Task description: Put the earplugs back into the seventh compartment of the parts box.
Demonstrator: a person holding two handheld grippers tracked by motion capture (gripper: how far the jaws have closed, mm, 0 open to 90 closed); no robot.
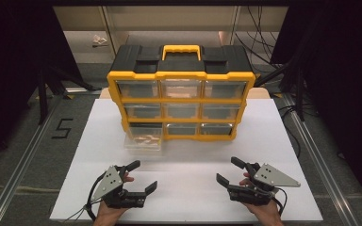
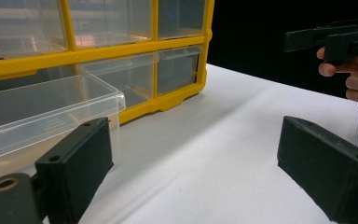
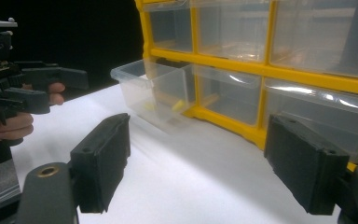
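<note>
White table (image 1: pixel 273 141), floor mark "5" (image 1: pixel 62 128), yellow organizer (image 1: pixel 181 75), drawer (image 1: pixel 143 140) open

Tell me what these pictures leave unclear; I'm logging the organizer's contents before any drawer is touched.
- Pale pieces in the open drawer: blurred in the high view; in the right gripper view they are yellowish blurs behind the clear wall.
- Contents of the closed drawers: glare and cloudy fronts hide them.
- Back of the organizer: hidden by its own body.
- Left gripper and right gripper: the person's arms are cut off by the bottom edge of the high view.
</note>
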